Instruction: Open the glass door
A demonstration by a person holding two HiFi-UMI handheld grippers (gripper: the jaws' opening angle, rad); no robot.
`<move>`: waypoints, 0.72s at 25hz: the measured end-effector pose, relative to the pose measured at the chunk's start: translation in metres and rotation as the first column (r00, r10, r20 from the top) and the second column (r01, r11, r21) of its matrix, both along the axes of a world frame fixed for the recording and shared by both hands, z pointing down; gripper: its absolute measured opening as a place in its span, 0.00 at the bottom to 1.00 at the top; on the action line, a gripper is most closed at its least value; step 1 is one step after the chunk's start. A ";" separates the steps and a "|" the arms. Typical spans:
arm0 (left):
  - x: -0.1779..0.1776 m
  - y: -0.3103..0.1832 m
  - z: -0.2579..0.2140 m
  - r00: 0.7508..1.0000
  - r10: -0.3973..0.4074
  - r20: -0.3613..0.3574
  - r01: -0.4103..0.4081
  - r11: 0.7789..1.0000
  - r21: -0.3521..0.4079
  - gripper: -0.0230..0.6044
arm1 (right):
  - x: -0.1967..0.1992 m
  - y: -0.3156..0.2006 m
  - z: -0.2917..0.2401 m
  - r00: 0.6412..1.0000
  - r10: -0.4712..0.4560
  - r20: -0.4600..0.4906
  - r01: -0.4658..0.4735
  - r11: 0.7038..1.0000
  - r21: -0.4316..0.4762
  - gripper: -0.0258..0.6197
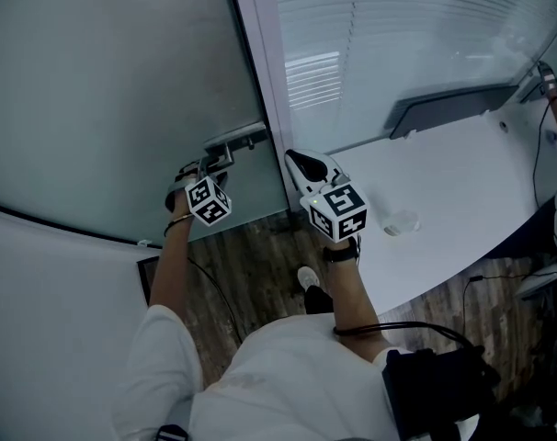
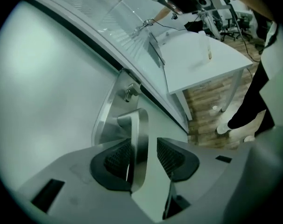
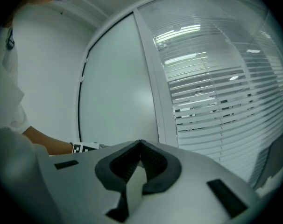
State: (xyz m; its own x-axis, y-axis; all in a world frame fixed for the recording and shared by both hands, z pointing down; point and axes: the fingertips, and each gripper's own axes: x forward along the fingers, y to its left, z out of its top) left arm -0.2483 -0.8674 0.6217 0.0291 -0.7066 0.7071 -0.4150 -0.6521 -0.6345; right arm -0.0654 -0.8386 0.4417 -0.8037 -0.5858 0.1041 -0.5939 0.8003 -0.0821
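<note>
The door (image 1: 104,90) looks shut, its edge lying against the frame (image 1: 265,62). Its handle (image 2: 139,125) stands between the fingers of the left gripper (image 2: 144,148). Those fingers are apart: the bar lies close against one pad with a gap to the other, so there is no grip yet. The right gripper (image 3: 140,146), fingers together and empty, hovers near the frame, away from the handle. By my reading nearly everything remains: clamp the handle, press it down, swing the door.
</note>
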 end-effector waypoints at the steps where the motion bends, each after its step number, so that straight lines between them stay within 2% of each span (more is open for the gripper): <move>1: -0.001 0.000 0.002 0.999 0.007 0.042 -0.008 1.000 0.021 0.31 | 0.000 0.000 0.000 1.000 0.003 0.000 -0.003 1.000 -0.002 0.04; 3: -0.004 -0.001 0.003 0.994 0.013 0.111 -0.020 0.998 0.064 0.27 | 0.000 -0.001 0.002 1.000 0.011 0.003 -0.011 1.000 -0.006 0.04; 7: -0.004 -0.012 -0.001 0.992 -0.034 0.120 0.022 0.995 0.102 0.16 | -0.001 -0.007 0.008 1.000 0.022 0.013 -0.022 0.999 -0.027 0.04; 10: -0.008 -0.014 -0.001 0.989 -0.058 0.136 0.041 0.992 0.122 0.15 | -0.011 -0.006 0.014 1.000 0.008 0.024 -0.007 0.999 -0.042 0.04; 12: -0.008 -0.011 0.000 0.991 -0.070 0.110 0.055 0.989 0.137 0.15 | -0.018 -0.002 0.019 1.000 -0.005 0.027 0.007 0.999 -0.054 0.04; 15: -0.006 -0.012 0.003 0.996 -0.086 0.028 0.082 0.987 0.138 0.15 | -0.021 0.002 0.020 0.999 -0.015 0.032 0.017 0.998 -0.058 0.04; 18: -0.006 -0.015 -0.002 0.996 -0.087 -0.004 0.086 0.984 0.157 0.15 | -0.020 0.003 0.019 0.999 -0.009 0.036 0.011 0.998 -0.060 0.04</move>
